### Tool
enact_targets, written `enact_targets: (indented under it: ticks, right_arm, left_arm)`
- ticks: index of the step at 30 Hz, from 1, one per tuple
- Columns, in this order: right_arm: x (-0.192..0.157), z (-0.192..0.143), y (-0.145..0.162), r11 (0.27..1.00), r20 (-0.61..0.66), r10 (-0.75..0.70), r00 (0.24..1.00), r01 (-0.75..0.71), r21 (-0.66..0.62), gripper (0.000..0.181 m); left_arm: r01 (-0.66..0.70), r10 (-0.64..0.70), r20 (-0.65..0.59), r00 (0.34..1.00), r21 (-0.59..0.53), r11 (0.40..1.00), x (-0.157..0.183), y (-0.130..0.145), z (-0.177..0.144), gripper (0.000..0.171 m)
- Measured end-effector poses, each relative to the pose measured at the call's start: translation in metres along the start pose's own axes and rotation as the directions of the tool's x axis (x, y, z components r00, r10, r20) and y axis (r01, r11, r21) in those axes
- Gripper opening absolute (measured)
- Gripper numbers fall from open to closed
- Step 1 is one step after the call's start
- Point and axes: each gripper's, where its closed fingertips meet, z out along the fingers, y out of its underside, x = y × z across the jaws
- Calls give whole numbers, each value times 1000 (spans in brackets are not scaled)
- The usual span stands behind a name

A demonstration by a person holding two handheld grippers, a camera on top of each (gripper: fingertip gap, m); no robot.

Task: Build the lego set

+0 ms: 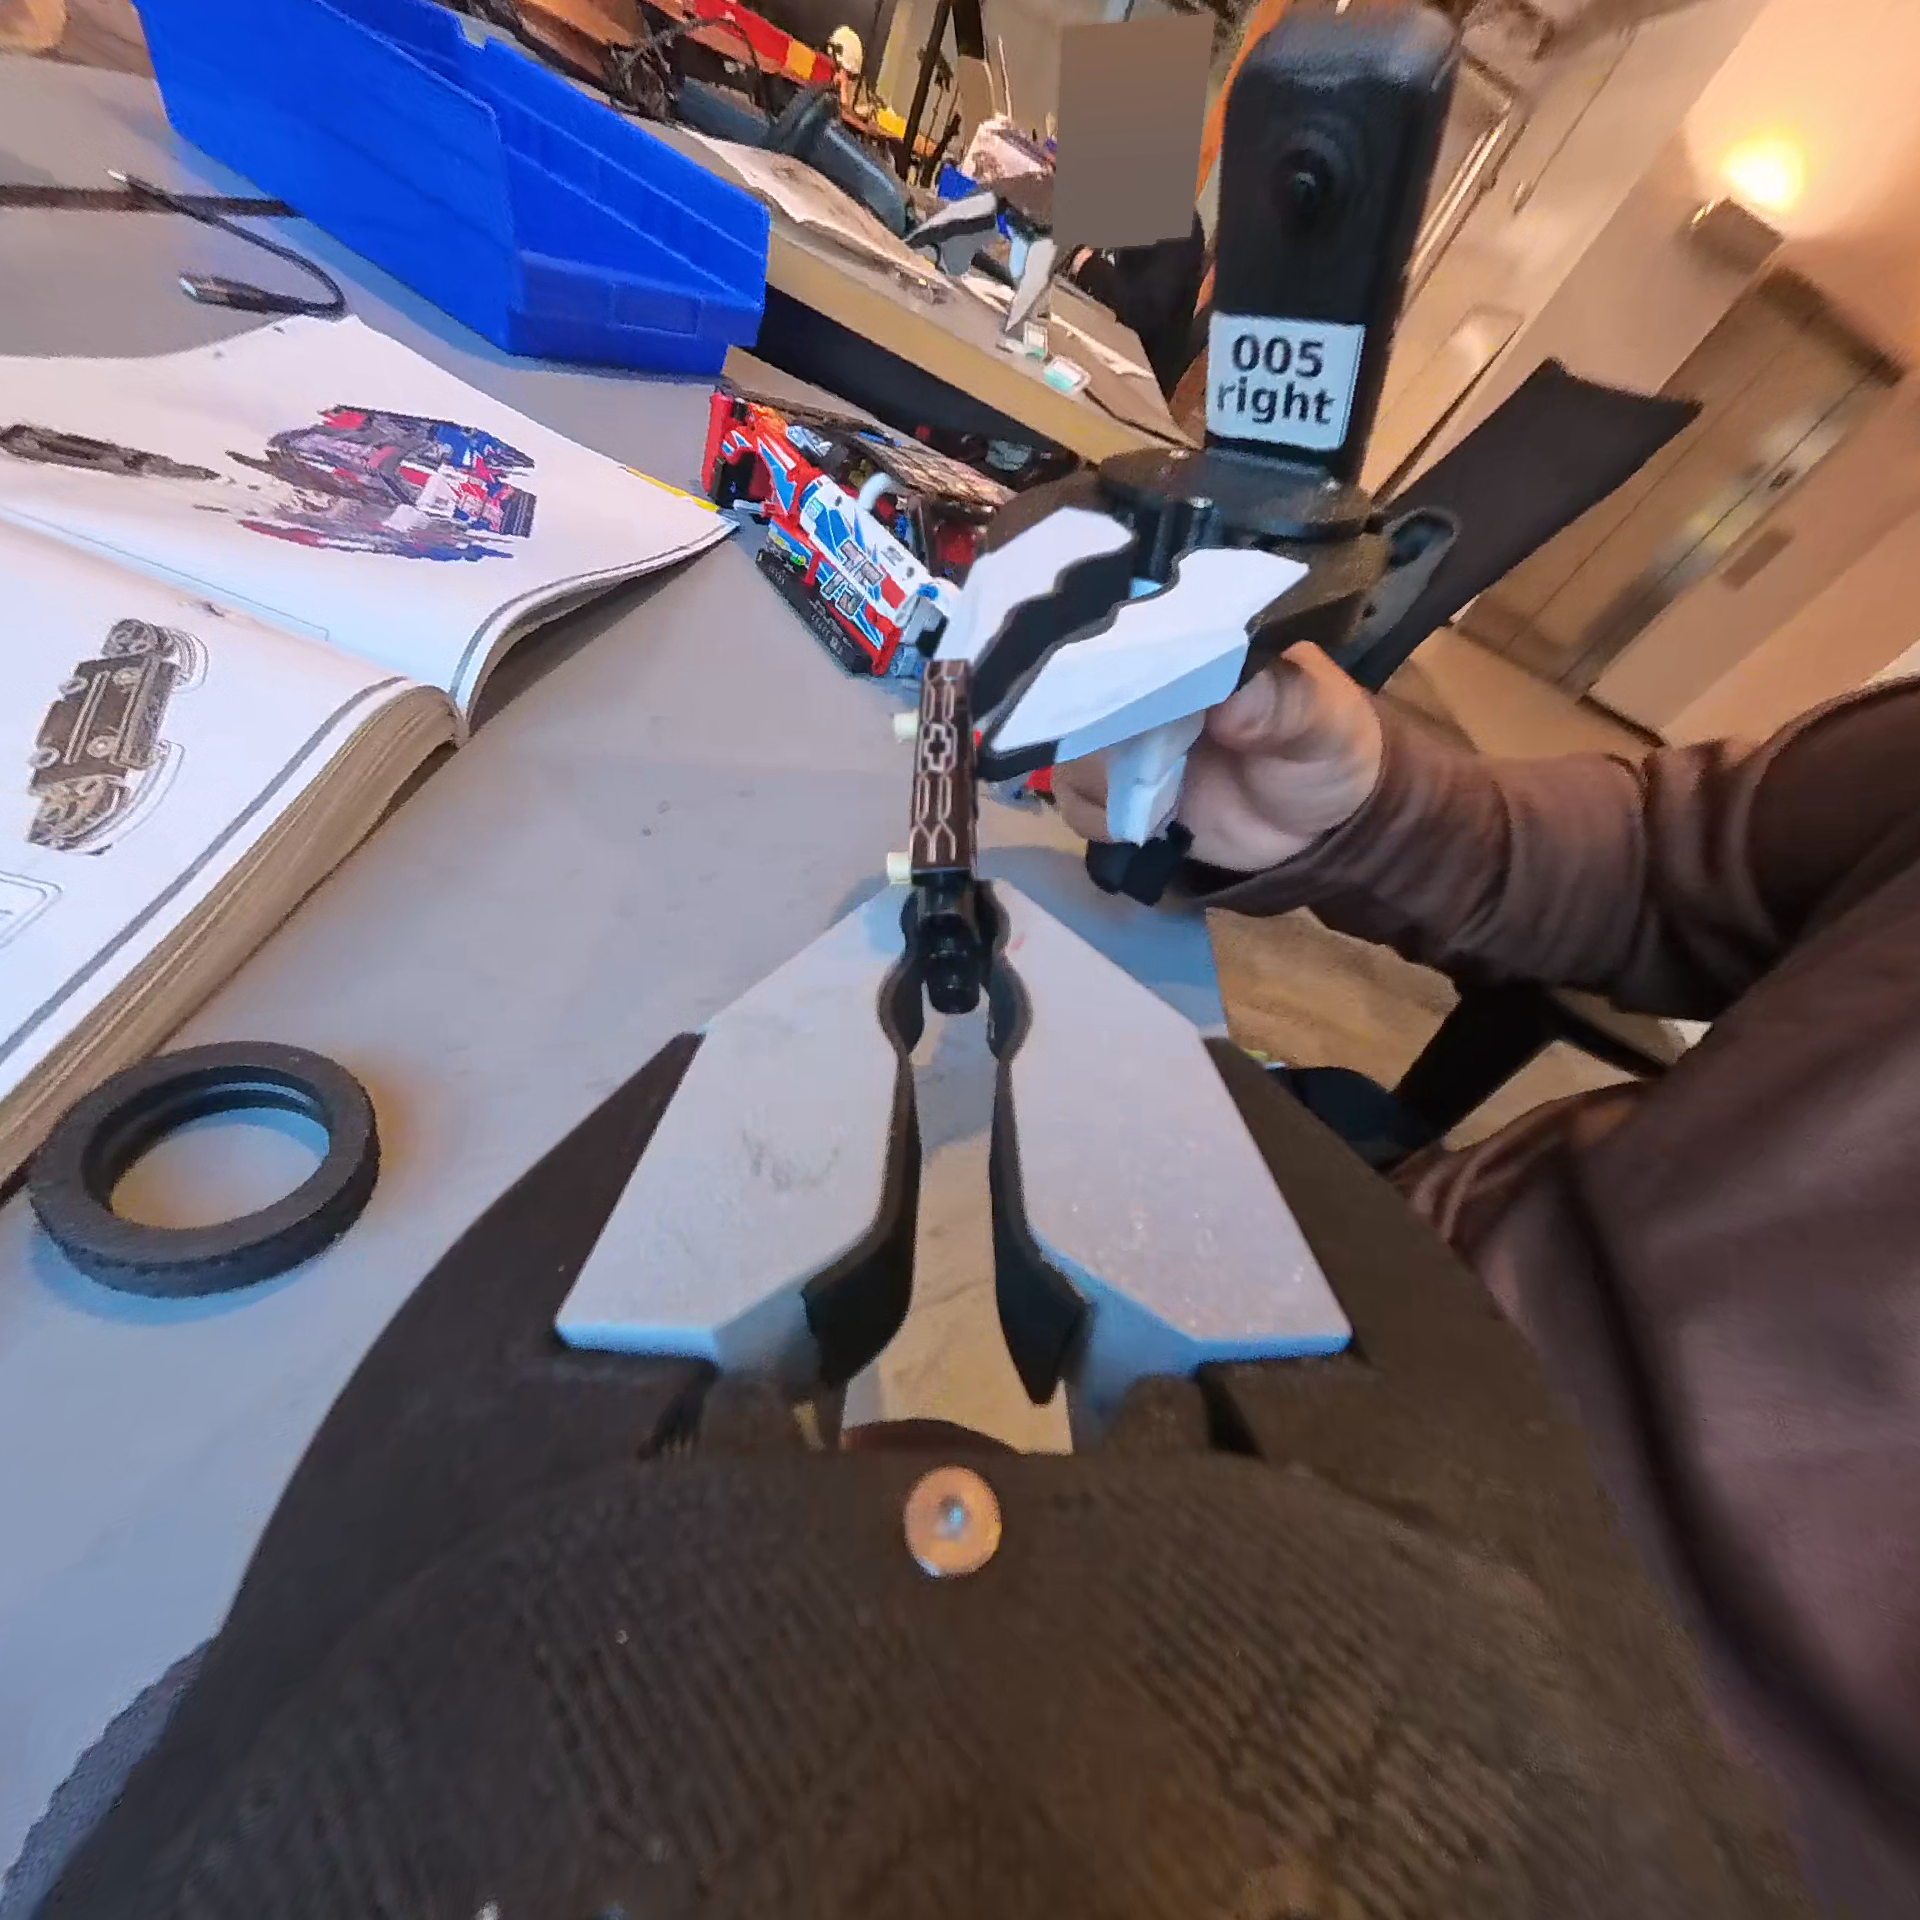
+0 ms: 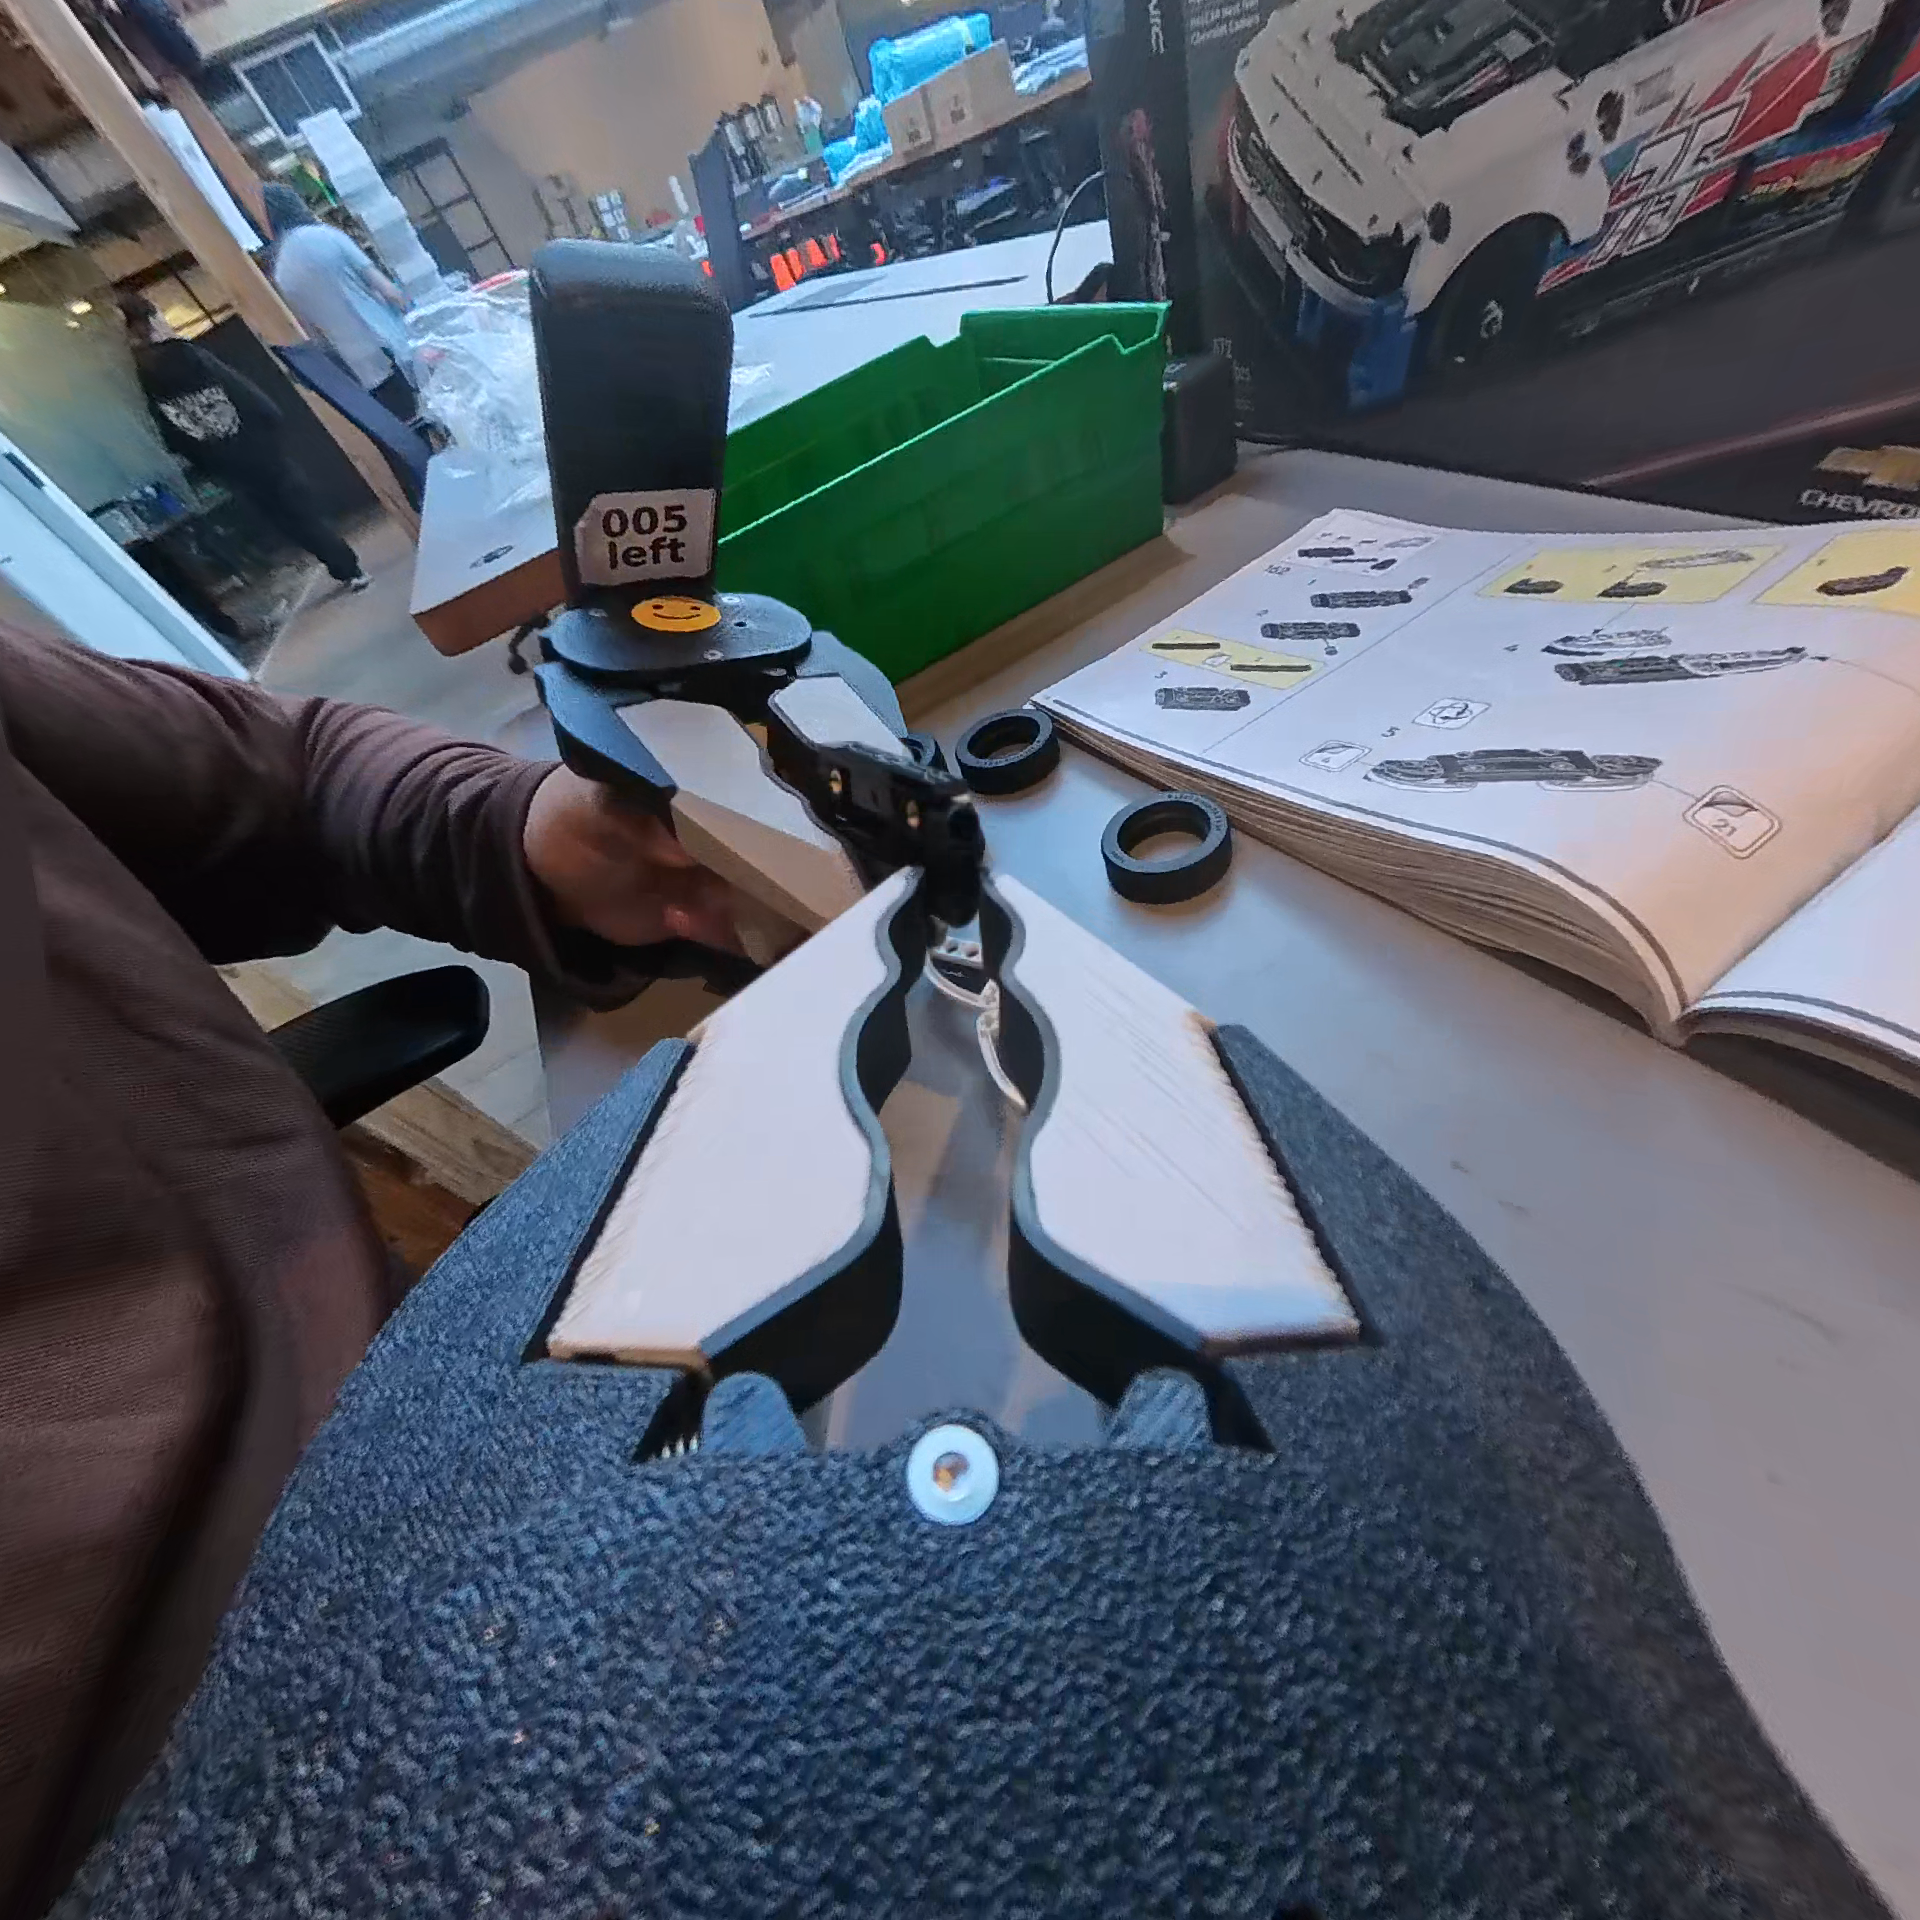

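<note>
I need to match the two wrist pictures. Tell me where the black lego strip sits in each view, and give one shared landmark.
Left wrist view: the lego strip stands upright at centre, its lower end in the left gripper, its top at the right gripper.
Right wrist view: it lies centre, slightly left, between the right gripper and the left gripper.
Shared landmark: the open manual on the table.
</note>
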Motion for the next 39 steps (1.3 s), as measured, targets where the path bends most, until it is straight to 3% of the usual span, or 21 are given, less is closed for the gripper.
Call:
enact_targets:
  ticks: [9, 12, 16, 19, 22, 26, 39]
  right_arm:
    - [-1, 3, 6, 999, 60, 49, 997, -48, -18, 11]
    - [-4, 3, 7, 998, 79, 35, 996, -32, -46, 9]
    - [-6, 1, 5, 999, 82, 31, 996, -27, -47, 8]
    - [-7, 0, 6, 998, 93, 31, 995, -26, -58, 8]
    - [-11, -1, 9, 996, 126, 28, 992, -18, -85, 7]
    - [-12, -3, 13, 992, 143, 19, 990, -1, -124, 6]
    - [-20, -8, 48, 928, 204, -13, 979, 87, -363, 6]
  left_arm:
    - [51, -54, -41, 998, -72, 996, 2, 13, 6, 5]
    - [-18, 19, 12, 1000, -66, 998, -6, 8, 2, 17]
    - [-113, 117, 64, 991, -57, 992, -7, 2, -1, 16]
    - [-133, 137, 55, 989, -61, 989, -6, 2, -1, 15]
    - [-111, 113, 34, 993, -54, 992, -5, 1, -3, 24]
    - [-158, 161, 79, 984, -45, 986, -10, -5, -9, 24]
    - [-331, 335, -31, 942, -271, 904, 7, 33, 0, 11]
